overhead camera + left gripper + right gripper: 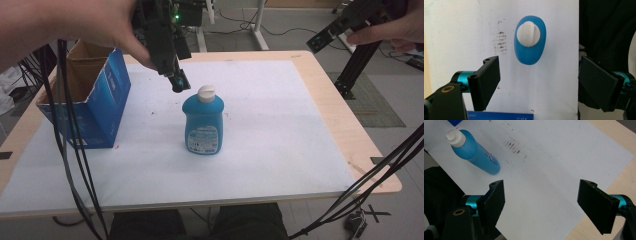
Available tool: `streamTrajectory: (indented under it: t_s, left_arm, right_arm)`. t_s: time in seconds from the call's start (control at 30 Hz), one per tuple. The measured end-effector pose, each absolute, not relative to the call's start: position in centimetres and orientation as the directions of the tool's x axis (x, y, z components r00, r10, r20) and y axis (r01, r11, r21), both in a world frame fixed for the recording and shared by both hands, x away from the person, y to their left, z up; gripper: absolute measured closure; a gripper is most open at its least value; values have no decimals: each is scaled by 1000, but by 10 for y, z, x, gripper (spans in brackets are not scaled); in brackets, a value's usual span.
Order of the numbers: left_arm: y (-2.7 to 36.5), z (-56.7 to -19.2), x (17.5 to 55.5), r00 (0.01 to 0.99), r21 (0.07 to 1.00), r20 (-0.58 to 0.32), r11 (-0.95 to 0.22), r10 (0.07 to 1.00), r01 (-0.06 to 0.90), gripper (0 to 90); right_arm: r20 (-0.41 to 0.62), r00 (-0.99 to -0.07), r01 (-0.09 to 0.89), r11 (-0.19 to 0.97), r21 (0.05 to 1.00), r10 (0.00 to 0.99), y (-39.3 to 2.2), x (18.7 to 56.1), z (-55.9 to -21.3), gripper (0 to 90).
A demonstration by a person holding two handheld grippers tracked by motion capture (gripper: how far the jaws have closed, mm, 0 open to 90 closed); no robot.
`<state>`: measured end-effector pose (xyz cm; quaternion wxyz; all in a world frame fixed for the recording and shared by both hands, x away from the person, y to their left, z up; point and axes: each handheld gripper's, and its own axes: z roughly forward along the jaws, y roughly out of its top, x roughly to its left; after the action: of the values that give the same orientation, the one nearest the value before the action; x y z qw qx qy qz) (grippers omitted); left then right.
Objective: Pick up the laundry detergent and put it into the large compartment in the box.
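Hovering above and just behind-left of the bottle (pixel 203 121), the left gripper (pixel 537 83) has its jaws spread wide, nothing between them. Left gripper view looks straight down: bottle's white cap (pixel 528 34) and blue shoulders sit ahead of the jaws, between them but apart, no contact. Right gripper (pixel 547 206) jaws also wide apart and empty; in the high view it is held up well right and behind the bottle, past the far right corner of the counter (pixel 345 120), in the person's right hand (pixel 387 30). Left hand (pixel 75 25) holds the left gripper from upper left of the bottle.

Bottle stands upright near the middle of the white sheet (pixel 265 125) covering the counter, label facing the person, cap on. Faint brown smudges (pixel 514 146) on the sheet just beside the bottle. Open blue cardboard box (pixel 85 97) stands left of the bottle, well apart, flaps up, near the counter's left edge. Black cables (pixel 75 150) hang in front of the box, left of the bottle; more cables (pixel 370 180) cross the counter's near right corner. Black frame leg (pixel 357 62) on the floor, far right behind the bottle.
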<state>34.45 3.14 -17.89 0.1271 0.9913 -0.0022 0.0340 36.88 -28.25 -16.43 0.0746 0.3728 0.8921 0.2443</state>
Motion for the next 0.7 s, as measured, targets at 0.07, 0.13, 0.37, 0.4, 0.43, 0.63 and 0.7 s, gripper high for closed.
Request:
streamTrajectory:
  t_s: [0.07,0.13,0.37,0.4,0.43,0.63,0.7]
  left_arm:
    - [29,-182,345,998,249,66,-968,0,-16,180]
    - [27,-186,346,998,248,65,-969,-4,-20,181]
    - [20,-195,349,998,242,61,-970,-16,-30,181]
    - [19,-196,349,998,243,60,-969,-17,-31,180]
    - [18,-198,350,998,242,60,-970,-17,-31,180]
    - [12,-208,353,998,233,52,-972,-27,-38,180]
    - [8,-214,354,998,231,49,-972,-29,-40,180]
  right_arm:
    - [50,-710,629,601,492,702,-282,369,-165,216]
    - [51,-709,632,601,490,704,-282,368,-166,216]
    - [53,-713,629,605,488,699,-281,368,-168,216]
    - [54,-712,630,604,488,700,-281,368,-168,216]
    - [53,-714,629,605,488,699,-281,368,-169,216]
    - [56,-713,630,604,488,699,-282,367,-170,216]
    - [55,-712,631,604,487,700,-282,366,-170,216]
